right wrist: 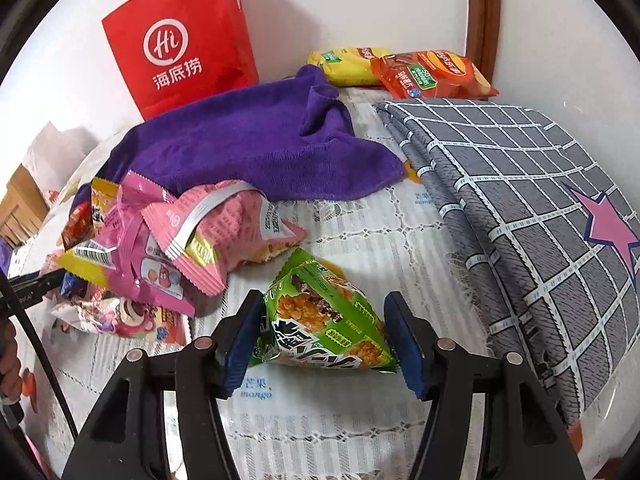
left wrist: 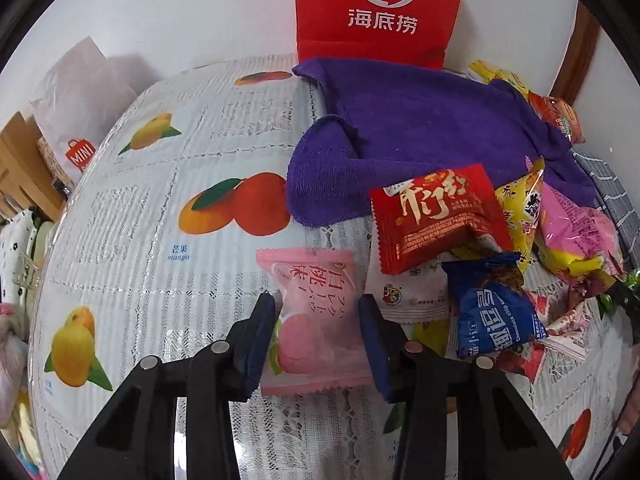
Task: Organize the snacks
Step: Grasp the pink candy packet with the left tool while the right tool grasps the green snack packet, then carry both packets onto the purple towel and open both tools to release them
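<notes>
My left gripper (left wrist: 318,308) is shut on a pink peach snack packet (left wrist: 312,320), which is pinched between both blue pads. To its right lies a pile of snacks: a red packet (left wrist: 436,218), a blue chocolate chip packet (left wrist: 494,312), and yellow and pink packets (left wrist: 576,228). My right gripper (right wrist: 324,316) is shut on a green triangular snack packet (right wrist: 324,320), with both pads against its sides. The snack pile (right wrist: 168,240) lies to its left in the right wrist view.
A purple towel (left wrist: 420,132) lies on the fruit-print tablecloth (left wrist: 160,240) in front of a red paper bag (left wrist: 380,8). A grey checked cloth (right wrist: 520,208) covers the table's right side. A yellow packet (right wrist: 348,64) and an orange packet (right wrist: 432,74) lie at the back by the wall.
</notes>
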`<state>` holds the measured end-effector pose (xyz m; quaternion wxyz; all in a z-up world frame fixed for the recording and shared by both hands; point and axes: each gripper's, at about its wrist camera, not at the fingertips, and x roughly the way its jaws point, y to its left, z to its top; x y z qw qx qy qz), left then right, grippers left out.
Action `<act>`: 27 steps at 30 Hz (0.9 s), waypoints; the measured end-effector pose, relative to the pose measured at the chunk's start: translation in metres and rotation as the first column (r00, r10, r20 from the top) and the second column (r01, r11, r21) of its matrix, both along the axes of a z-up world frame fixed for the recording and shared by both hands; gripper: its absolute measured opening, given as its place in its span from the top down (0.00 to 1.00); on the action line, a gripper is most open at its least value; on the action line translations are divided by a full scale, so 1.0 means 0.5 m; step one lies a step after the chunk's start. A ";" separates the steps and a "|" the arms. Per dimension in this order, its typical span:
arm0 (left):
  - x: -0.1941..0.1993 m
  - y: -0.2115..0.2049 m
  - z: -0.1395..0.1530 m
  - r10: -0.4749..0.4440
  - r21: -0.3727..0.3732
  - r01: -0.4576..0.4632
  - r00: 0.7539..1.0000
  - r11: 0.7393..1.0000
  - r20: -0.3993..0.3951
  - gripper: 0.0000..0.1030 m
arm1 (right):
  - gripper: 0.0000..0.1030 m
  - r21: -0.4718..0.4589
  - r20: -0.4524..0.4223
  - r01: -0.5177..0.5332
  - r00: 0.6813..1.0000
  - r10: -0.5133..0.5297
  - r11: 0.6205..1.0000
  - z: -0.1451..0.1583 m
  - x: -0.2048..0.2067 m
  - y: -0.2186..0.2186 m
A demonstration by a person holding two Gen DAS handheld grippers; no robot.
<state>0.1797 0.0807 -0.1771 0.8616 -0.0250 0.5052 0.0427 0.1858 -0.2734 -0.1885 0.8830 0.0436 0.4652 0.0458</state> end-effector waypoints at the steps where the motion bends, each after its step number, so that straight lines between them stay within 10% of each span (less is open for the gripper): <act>1: -0.002 0.005 0.003 0.000 -0.012 0.000 1.000 1.000 0.002 0.66 | 0.43 0.003 0.007 0.000 1.000 0.000 1.000 0.003 -0.002 0.001; 27: 0.012 -0.002 0.211 -0.014 -0.041 0.022 0.984 0.999 0.180 0.67 | 0.43 -0.003 0.170 0.046 0.984 -0.045 0.999 0.224 0.017 0.010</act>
